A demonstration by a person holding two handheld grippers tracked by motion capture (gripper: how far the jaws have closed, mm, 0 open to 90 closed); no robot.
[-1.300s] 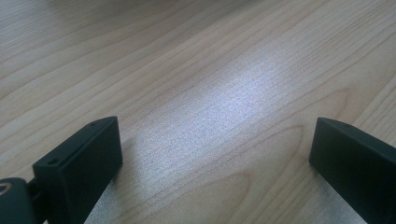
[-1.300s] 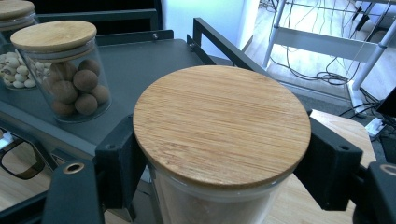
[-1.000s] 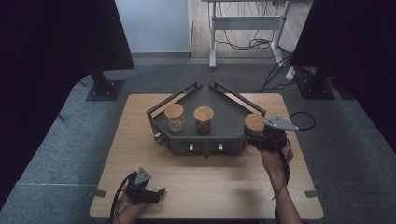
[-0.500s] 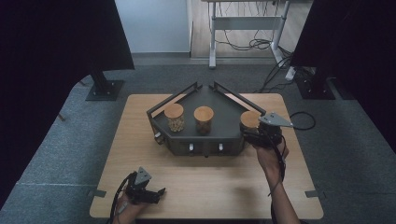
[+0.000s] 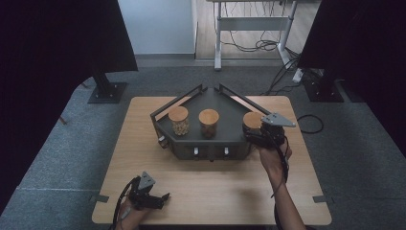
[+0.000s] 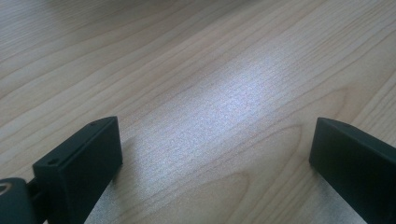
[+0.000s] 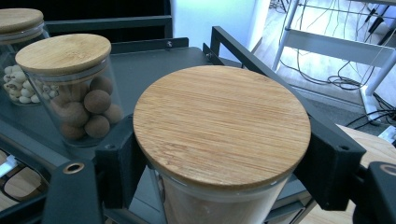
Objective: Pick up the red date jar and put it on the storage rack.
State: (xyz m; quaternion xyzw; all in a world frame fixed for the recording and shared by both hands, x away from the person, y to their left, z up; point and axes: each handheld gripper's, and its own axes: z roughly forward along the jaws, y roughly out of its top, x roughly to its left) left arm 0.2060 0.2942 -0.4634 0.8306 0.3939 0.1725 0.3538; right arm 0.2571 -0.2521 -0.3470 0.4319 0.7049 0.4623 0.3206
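My right gripper [image 7: 219,172] grips a glass jar with a bamboo lid [image 7: 222,123] at the 3 o'clock end of the dark metal rack [image 5: 225,143], jaws clamped on its sides. 2 more lidded jars [image 5: 209,122] stand toward 9 o'clock. My left gripper [image 6: 215,158] rests released over the wooden table [image 6: 224,70].

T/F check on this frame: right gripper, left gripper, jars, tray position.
1. The right gripper is shut on a bamboo-lidded jar. True.
2. The left gripper holds a jar. False: its jaws are open over the bare table.
3. Three lidded jars are at the dark tray. True.
4. The middle jar is empty. False: it holds brown balls.
5. The tray sits on the floor. False: it stands on the table.
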